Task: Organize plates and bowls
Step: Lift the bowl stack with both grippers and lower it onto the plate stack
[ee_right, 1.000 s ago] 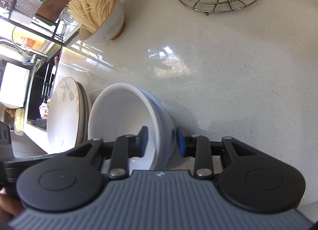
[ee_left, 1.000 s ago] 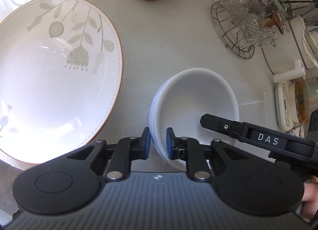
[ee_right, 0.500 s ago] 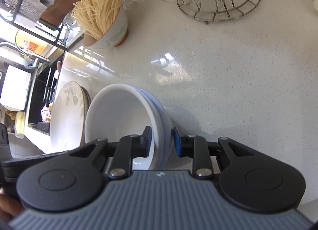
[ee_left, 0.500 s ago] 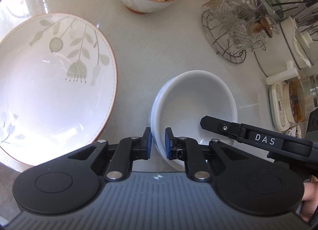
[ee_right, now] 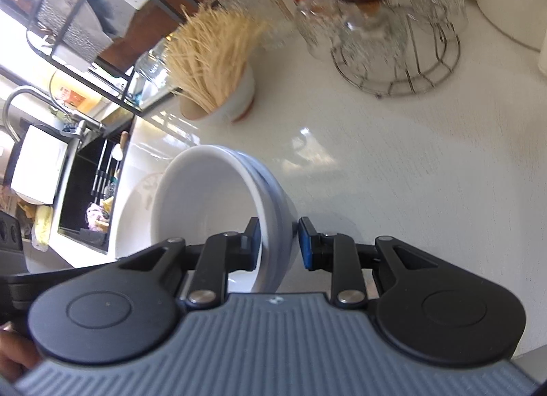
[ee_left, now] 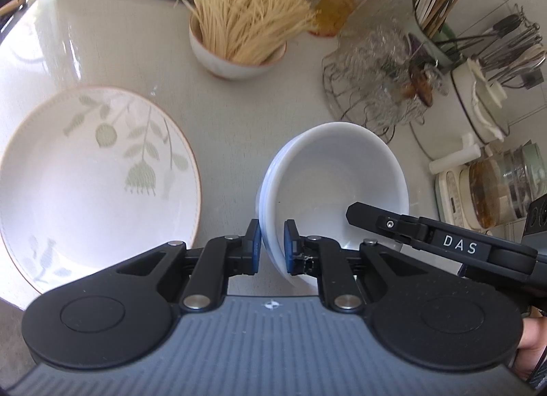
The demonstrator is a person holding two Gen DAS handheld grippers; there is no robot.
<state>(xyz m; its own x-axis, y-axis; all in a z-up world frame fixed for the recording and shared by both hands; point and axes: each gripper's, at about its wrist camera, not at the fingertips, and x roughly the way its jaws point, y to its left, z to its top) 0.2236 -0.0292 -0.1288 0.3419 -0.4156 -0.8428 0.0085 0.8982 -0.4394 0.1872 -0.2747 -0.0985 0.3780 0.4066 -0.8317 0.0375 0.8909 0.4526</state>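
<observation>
both hand-held grippers clamp the stacked bowls; only the left view shows the plate.

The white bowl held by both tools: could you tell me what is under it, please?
Nested directly under the white bowl is at least one more pale blue-white bowl, shown by its stacked rims. Whether further bowls lie beneath is hidden.

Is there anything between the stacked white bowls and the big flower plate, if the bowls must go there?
Nothing visible. The white bowls, held at the rim by the left tool and right tool, have only bare counter toward the flower plate.
</observation>
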